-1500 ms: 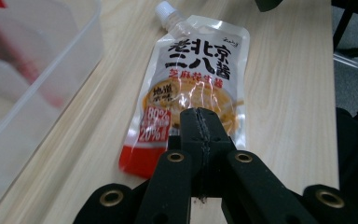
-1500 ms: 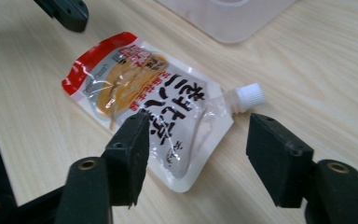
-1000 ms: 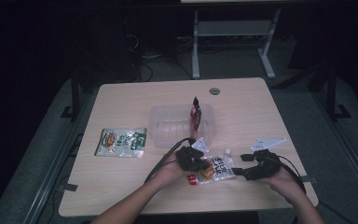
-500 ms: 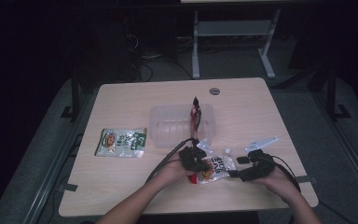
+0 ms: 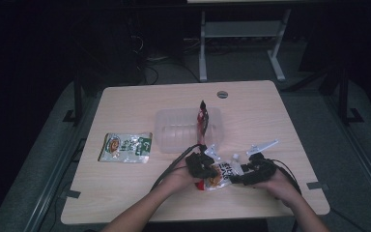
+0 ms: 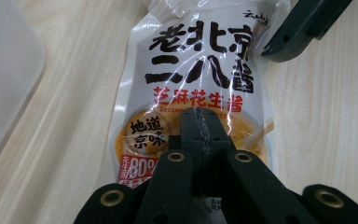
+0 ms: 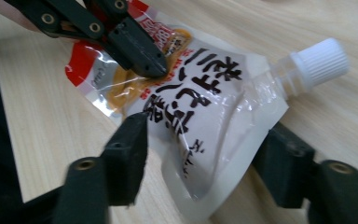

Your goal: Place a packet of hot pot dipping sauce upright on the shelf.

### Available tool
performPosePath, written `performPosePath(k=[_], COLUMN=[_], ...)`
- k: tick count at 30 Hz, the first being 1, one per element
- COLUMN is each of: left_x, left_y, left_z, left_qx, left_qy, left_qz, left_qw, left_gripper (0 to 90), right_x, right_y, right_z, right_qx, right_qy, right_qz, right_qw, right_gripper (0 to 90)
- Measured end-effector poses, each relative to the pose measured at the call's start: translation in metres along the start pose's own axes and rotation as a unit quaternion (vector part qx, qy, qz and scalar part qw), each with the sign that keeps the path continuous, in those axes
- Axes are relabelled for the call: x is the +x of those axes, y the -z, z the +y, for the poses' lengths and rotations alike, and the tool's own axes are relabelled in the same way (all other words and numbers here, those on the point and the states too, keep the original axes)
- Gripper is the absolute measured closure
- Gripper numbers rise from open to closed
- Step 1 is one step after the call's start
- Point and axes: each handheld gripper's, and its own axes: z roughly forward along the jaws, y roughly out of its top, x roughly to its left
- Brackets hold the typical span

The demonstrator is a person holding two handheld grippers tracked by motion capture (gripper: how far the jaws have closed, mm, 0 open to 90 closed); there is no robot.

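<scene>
Lying flat on the table (image 5: 270, 106): a green snack packet (image 5: 125, 147) left of a clear plastic container (image 5: 178, 130) holding an upright red sachet (image 5: 202, 121).

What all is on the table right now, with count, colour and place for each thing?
Sauce pouch: one, white and orange with a white cap, front middle, lying flat.
Clear container: one, transparent, table centre.
Red packet: one, red, upright in the container.
Green snack bag: one, green and white, left side.
Table: one, light wood.
Left gripper: black, shut on the pouch's bottom end.
Right gripper: black, jaws closing around the pouch's cap end.
</scene>
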Motion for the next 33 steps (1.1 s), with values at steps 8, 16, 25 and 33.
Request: performPosePath(k=[8,16,25,33], left_x=[-0.001,0.0,0.001,-0.002], left_y=[0.0,0.001,0.007,0.028], left_z=[-0.003,-0.005,-0.006,-0.007], left_qx=[-0.008,-0.02,-0.025,-0.028], left_qy=[0.002,0.009,0.014,0.009], left_qz=[0.004,0.002,-0.003,0.0], left_qw=[1.0,0.9998,0.9996,0.9996], left_gripper=[89.7,89.7,89.6,89.6], right_x=[-0.005,-0.003,0.003,0.011], right_y=[-0.005,-0.003,0.0,0.013], right_z=[0.001,0.003,0.006,0.011], right_qx=[0.004,-0.007,-0.018,-0.048], right_qy=[-0.016,0.002,0.03,0.056], right_qz=[0.033,0.043,0.04,0.061], right_qw=[0.9993,0.9991,0.9986,0.9954], right_gripper=[67.8,81.8,88.9,89.3])
